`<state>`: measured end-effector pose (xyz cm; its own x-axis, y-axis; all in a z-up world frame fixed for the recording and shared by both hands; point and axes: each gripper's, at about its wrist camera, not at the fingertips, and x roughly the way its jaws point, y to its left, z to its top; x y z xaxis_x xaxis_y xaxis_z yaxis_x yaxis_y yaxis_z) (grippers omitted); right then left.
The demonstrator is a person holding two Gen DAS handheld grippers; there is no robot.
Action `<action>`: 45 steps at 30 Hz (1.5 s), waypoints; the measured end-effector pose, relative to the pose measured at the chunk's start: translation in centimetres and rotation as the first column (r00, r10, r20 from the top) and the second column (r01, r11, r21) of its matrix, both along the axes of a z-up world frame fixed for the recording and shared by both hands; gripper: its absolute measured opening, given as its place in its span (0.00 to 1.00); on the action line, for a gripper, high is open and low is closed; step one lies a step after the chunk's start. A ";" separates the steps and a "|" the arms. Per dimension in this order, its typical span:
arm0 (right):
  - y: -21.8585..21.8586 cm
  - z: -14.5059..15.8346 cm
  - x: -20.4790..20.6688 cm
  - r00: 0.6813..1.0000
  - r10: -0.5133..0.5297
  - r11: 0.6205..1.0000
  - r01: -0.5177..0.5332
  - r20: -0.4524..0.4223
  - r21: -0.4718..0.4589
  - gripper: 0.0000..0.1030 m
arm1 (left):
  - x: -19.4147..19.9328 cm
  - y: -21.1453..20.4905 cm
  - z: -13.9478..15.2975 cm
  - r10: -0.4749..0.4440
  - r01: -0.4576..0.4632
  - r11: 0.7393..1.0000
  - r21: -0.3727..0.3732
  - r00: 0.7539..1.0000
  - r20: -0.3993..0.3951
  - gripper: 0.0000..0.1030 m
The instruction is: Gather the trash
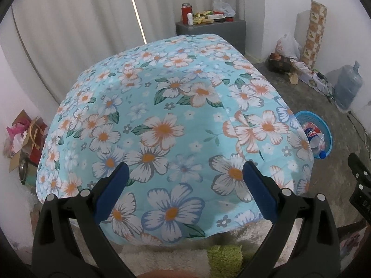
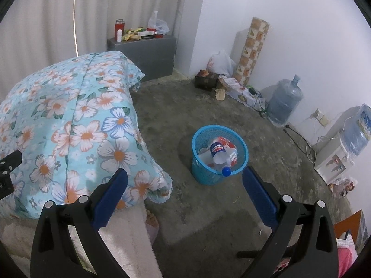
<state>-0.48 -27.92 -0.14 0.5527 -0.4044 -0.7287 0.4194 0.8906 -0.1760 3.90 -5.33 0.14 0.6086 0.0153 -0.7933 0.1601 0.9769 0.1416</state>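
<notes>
A blue mesh trash basket (image 2: 204, 176) stands on the concrete floor beside the bed; it also shows at the right edge of the bed in the left wrist view (image 1: 328, 134). Inside lie a clear plastic bottle (image 2: 220, 156) with a blue cap and other wrappers. My right gripper (image 2: 185, 173) is open and empty, above the floor just in front of the basket. Over the foot of the bed, which is covered with a floral blue blanket (image 1: 176, 120), my left gripper (image 1: 185, 169) hangs open, holding nothing.
A grey cabinet (image 2: 148, 53) with jars and packets stands behind the bed. Along the right wall sit a white bag (image 2: 220, 63), a dark box (image 2: 206, 81), cables, a water jug (image 2: 284, 102) and a dispenser (image 2: 336, 157). A white rug (image 2: 125, 238) lies below the bed.
</notes>
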 end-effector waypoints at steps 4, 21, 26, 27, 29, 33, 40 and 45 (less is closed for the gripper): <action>0.0 0.0 0.0 1.000 0.000 1.000 0.000 -0.001 0.000 0.94 | 0.0 -0.2 -0.1 -0.006 0.006 1.000 0.000 1.000 -0.008 0.91; 0.0 0.0 -0.3 1.000 0.002 1.000 -0.002 -0.002 -0.006 0.94 | -0.2 -0.5 0.0 -0.016 0.016 1.000 -0.002 1.000 -0.014 0.91; -0.2 0.2 -0.3 1.000 0.005 1.000 -0.005 -0.001 -0.007 0.94 | -0.2 -0.6 0.0 -0.016 0.016 1.000 -0.001 1.000 -0.014 0.91; -0.3 0.2 -0.3 1.000 0.006 1.000 -0.006 0.000 -0.006 0.94 | -0.2 -0.6 0.0 -0.016 0.016 1.000 -0.001 1.000 -0.013 0.91; -0.2 0.2 -0.3 1.000 0.004 1.000 -0.004 -0.003 -0.007 0.94 | -0.2 -0.6 0.0 -0.016 0.016 1.000 0.000 1.000 -0.013 0.91; -0.2 0.2 -0.3 1.000 0.004 1.000 -0.004 0.000 -0.007 0.94 | -0.2 -0.6 0.0 -0.016 0.016 1.000 -0.001 1.000 -0.014 0.91; -0.4 0.2 -0.4 1.000 0.005 1.000 -0.005 -0.001 -0.005 0.94 | -0.2 -0.6 0.1 -0.016 0.016 1.000 0.000 1.000 -0.013 0.91; -0.4 0.3 -0.4 1.000 0.007 1.000 -0.007 -0.001 -0.006 0.94 | -0.2 -0.6 0.1 -0.016 0.016 1.000 -0.001 1.000 -0.013 0.91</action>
<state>-0.85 -28.27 0.11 0.5549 -0.4043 -0.7270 0.4126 0.8927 -0.1815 3.72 -5.94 0.21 0.5980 0.0051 -0.8015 0.1776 0.9743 0.1387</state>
